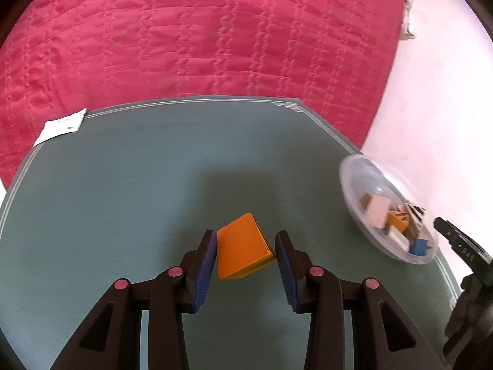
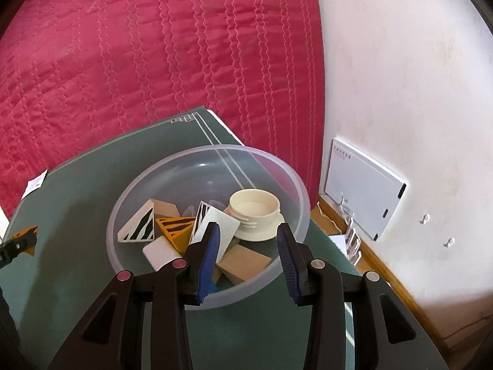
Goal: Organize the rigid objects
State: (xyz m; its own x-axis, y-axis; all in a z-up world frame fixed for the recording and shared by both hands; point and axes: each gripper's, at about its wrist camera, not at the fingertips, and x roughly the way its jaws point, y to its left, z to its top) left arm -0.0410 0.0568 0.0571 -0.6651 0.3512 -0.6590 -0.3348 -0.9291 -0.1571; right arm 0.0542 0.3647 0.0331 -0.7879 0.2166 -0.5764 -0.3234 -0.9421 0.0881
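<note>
At the far left corner of the green table (image 1: pixel 107 185) we see a small white paper tag (image 1: pixel 60 126) lying over the edge onto the pink quilted bedspread (image 1: pixel 200 37). Near the middle of the table, toward the near edge, our left tongs (image 1: pixel 245 254) have hold of an orange block (image 1: pixel 242 248): it sits tilted between the blue pads (image 1: pixel 205 265), one corner against the left pad and another against the right, the jaws only partly apart. In the right wrist view the same block shows at the far left with black stripes on one face.

Further right, by the table's right edge, stands a clear plastic bowl (image 2: pixel 277 166). It holds a white wedge with black stripes (image 2: pixel 138 223), an orange striped wedge (image 2: pixel 175 231), plain tan blocks (image 2: pixel 243 265), white blocks (image 2: pixel 160 251), a small blue piece and a cream round lid (image 2: pixel 255 211). Our right tongs (image 2: pixel 248 254) hang over the bowl's near rim, jaws partly apart, and we see nothing gripped between them. Right of the table is a white wall (image 2: pixel 400 77) with a white panel (image 2: pixel 363 188) leaning low against it.
</note>
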